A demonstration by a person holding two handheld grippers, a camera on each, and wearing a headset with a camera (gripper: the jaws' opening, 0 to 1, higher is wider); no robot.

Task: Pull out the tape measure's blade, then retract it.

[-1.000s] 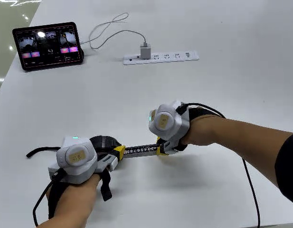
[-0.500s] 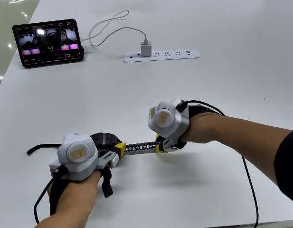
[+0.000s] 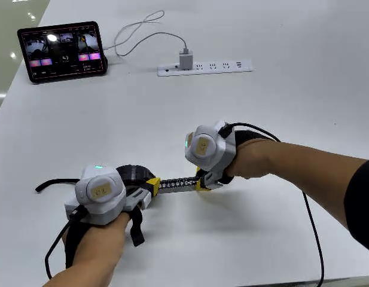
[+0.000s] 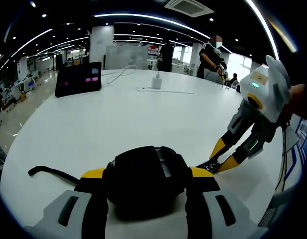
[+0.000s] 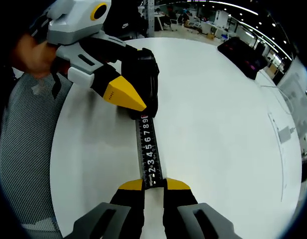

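The black tape measure case (image 3: 134,176) lies on the white table (image 3: 262,107), and my left gripper (image 3: 145,195) is shut on it. In the left gripper view the case (image 4: 146,179) sits between the yellow-tipped jaws of my left gripper (image 4: 148,174). A short length of blade (image 3: 178,184) runs right from the case to my right gripper (image 3: 201,183), which is shut on the blade's end. The right gripper view shows the numbered blade (image 5: 148,147) from my right gripper (image 5: 153,185) up to the case (image 5: 145,74), with the left gripper's fingers (image 5: 122,93) on the case.
A tablet (image 3: 62,50) stands at the far left, near the table edge. A power strip (image 3: 206,67) with a charger (image 3: 185,60) and white cable (image 3: 142,33) lies at the back. The case's black strap (image 3: 52,182) trails left. A black cable (image 3: 310,221) hangs by my right arm.
My right gripper has come slightly closer to the case, so the exposed blade looks a little shorter. Both grips are unchanged.
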